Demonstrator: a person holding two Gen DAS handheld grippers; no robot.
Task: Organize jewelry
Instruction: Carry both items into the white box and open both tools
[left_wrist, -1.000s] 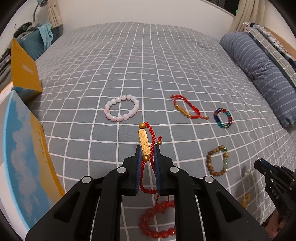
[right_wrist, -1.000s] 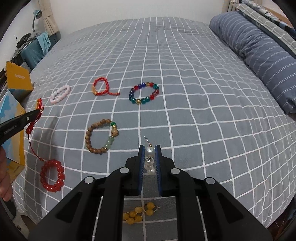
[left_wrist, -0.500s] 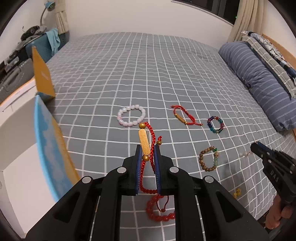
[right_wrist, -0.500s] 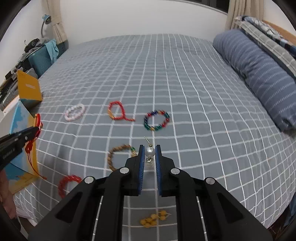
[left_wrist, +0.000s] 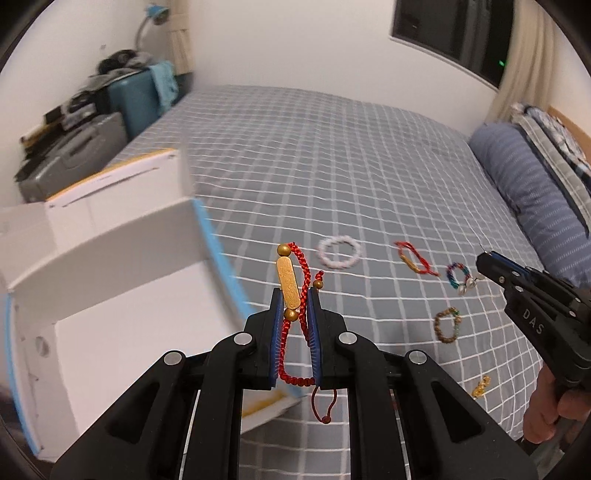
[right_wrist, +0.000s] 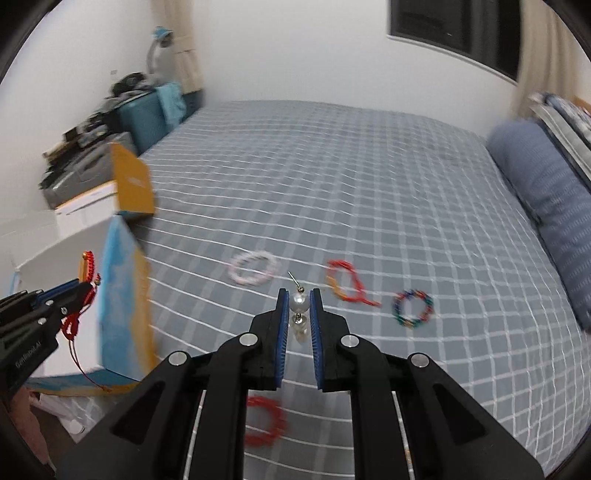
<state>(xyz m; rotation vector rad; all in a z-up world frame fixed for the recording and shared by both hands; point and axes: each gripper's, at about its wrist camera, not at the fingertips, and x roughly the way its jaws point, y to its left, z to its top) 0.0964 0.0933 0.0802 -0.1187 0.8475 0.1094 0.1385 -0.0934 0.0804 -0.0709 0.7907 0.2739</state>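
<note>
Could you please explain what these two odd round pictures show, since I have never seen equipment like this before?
There is no robot here. A person holds a hand-operated two-finger gripper in each hand, and each carries a wide-angle camera looking along its fingers, hence the round, bent pictures.

One picture is from the left gripper. It is shut on a red cord bracelet with a gold bar. The right gripper shows at that picture's edge.

The other picture is from the right gripper, shut on a pearl earring.

Below lies a bed with a grey checked cover. On it rest a pink bead bracelet, another red cord bracelet, a multicoloured bead bracelet and a red bead bracelet. An open box stands at the left.
</note>
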